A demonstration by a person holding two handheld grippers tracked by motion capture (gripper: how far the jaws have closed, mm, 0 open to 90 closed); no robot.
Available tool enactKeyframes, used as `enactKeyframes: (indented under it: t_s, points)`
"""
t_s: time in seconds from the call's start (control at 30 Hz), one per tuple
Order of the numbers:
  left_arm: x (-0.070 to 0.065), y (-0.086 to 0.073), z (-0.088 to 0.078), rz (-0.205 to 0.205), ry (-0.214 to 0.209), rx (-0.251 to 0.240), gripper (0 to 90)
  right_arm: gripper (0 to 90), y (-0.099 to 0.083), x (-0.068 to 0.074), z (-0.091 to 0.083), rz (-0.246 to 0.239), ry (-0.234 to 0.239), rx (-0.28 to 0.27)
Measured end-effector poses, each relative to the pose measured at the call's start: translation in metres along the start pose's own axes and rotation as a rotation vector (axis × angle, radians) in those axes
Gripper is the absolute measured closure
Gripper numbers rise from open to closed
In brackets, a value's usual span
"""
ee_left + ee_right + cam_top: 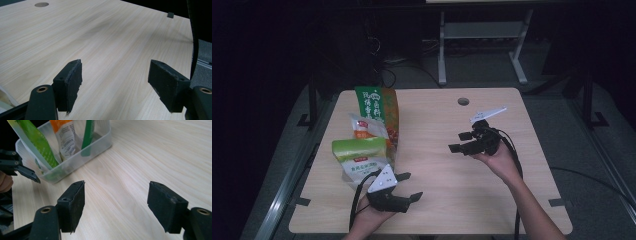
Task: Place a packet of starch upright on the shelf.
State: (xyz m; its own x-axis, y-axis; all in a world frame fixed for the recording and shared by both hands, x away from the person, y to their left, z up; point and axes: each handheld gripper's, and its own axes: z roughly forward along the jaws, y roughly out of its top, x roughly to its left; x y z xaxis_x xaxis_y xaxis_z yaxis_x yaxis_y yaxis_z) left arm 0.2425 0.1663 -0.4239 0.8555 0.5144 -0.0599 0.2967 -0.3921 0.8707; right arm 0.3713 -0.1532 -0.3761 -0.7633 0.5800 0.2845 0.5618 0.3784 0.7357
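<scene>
The left gripper [404, 186] is hovering near the table's [447, 210] front edge with its jaws spread wide and nothing between them; the right gripper [464, 141] is hanging over the middle right, likewise gaping and empty, pointing toward the left side. Bare wood is lying under both pairs of pads [72, 85]; nothing is standing in their way. Just behind the left gripper a clear tub [75, 160] is sitting at the table's left, with snack bags [367, 145] standing upright in it, green, white and orange; their print is too small to read. A round hole [463, 101] is showing near the far edge. The room beyond is lying too dark to make out well.
</scene>
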Motion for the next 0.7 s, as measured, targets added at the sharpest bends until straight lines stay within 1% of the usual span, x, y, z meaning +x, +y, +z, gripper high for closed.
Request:
enactKeyframes:
  t_s: [0.07,0.2,0.27,0.5,0.53,0.7]
  points:
    - [-0.001,0.0,0.001,-0.012,0.002,-0.012,27.3,30.4,-0.003,-0.001,-0.002,-0.006,-0.004,-0.006]
    - [0.0,0.0,0.0,-0.009,0.004,-0.01,27.3,30.5,-0.009,-0.004,-0.005,0.004,-0.008,-0.007]
    - [0.001,0.0,-0.001,-0.006,0.005,-0.005,27.3,30.5,-0.015,-0.006,-0.008,0.014,-0.008,-0.014]
    - [0.001,0.0,-0.002,-0.006,0.01,-0.009,27.3,30.6,-0.033,-0.013,-0.017,0.049,-0.022,-0.01]
    - [0.001,0.0,-0.002,-0.005,0.012,-0.01,27.4,30.6,-0.035,-0.013,-0.018,0.052,-0.02,-0.002]
    - [0.001,0.0,-0.002,-0.011,0.016,-0.013,27.3,30.8,-0.045,-0.014,-0.023,0.056,-0.025,-0.008]
